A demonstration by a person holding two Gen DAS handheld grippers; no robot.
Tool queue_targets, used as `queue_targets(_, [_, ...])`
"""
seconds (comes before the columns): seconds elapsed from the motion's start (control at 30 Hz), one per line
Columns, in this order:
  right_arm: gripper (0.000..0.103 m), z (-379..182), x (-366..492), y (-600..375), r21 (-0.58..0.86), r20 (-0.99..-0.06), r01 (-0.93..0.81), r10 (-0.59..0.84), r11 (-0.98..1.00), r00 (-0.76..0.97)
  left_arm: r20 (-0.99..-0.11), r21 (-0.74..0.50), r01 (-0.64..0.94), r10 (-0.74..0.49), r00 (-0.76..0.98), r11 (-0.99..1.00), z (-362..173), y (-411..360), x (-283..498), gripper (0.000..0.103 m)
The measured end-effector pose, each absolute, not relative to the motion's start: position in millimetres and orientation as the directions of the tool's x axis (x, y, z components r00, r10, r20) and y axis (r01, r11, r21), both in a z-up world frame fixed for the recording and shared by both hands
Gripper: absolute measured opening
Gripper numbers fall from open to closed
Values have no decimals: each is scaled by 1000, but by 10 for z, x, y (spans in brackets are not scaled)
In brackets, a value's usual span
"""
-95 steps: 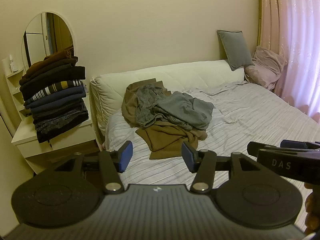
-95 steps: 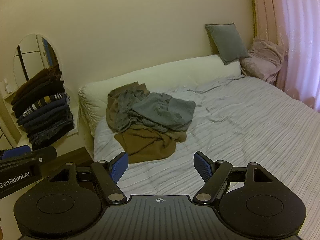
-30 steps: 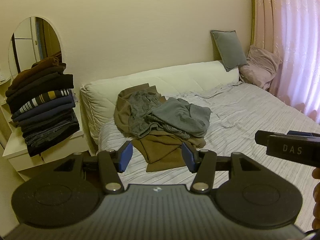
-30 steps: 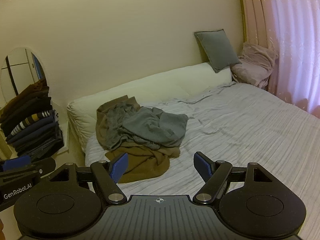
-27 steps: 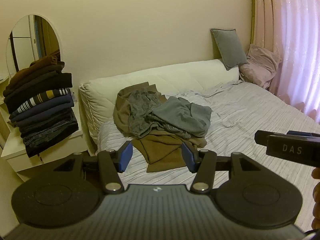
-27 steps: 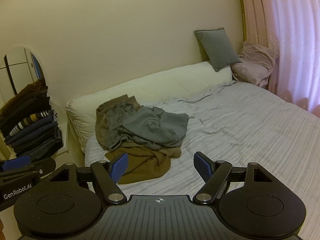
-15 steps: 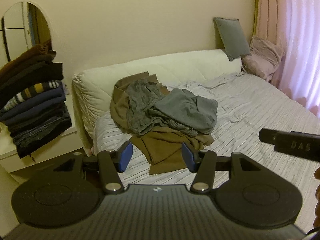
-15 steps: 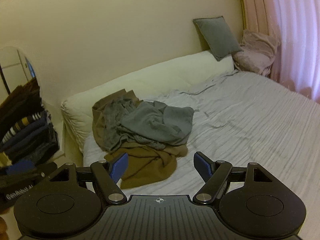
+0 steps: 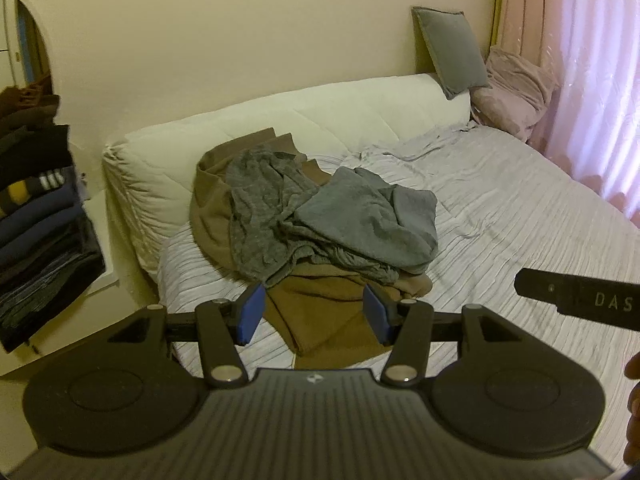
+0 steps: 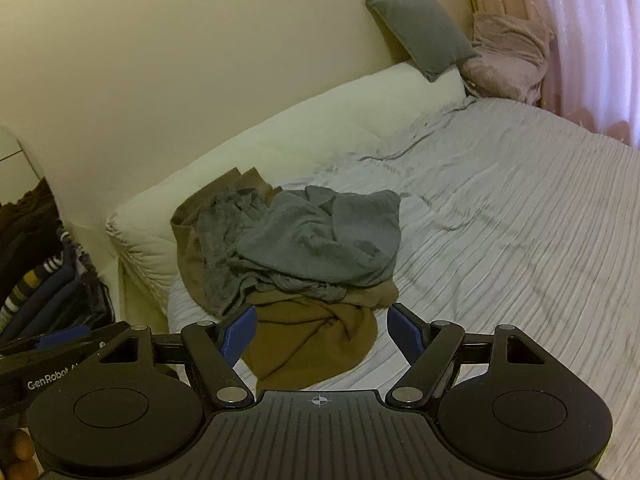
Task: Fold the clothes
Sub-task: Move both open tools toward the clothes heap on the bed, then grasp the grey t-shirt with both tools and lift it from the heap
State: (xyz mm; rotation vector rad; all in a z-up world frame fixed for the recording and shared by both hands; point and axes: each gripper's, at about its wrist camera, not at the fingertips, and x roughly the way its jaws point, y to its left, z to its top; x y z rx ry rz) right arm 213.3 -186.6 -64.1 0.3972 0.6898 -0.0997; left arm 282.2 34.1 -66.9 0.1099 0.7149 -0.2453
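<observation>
Clothes (image 9: 320, 232) lie heaped on the bed's (image 9: 520, 216) far left; my left gripper (image 9: 314, 312) and right gripper (image 10: 322, 330) hover near, seemingly above, both open and empty.

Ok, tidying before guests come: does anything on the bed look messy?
Yes: a heap of clothes, grey pieces crumpled over brown ones, lies unfolded near the headboard. The bedsheet is wrinkled too.

Home bedroom, made bed (image 9: 520, 216), cushions (image 9: 452, 50), pink curtain (image 9: 592, 80), mirror (image 9: 20, 40)
</observation>
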Motion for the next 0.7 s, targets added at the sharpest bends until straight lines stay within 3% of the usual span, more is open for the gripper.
queue_targets(0.57, [75, -1096, 3241, -2015, 296, -700, 335, -36, 894, 714, -696, -19, 393, -294, 654, 919, -1093, 161, 4119, 50])
queue_targets(0.7, [75, -1238, 3453, -2114, 295, -714, 352, -40, 888, 699, -711, -28, 498, -368, 599, 866, -1234, 45, 4405, 50])
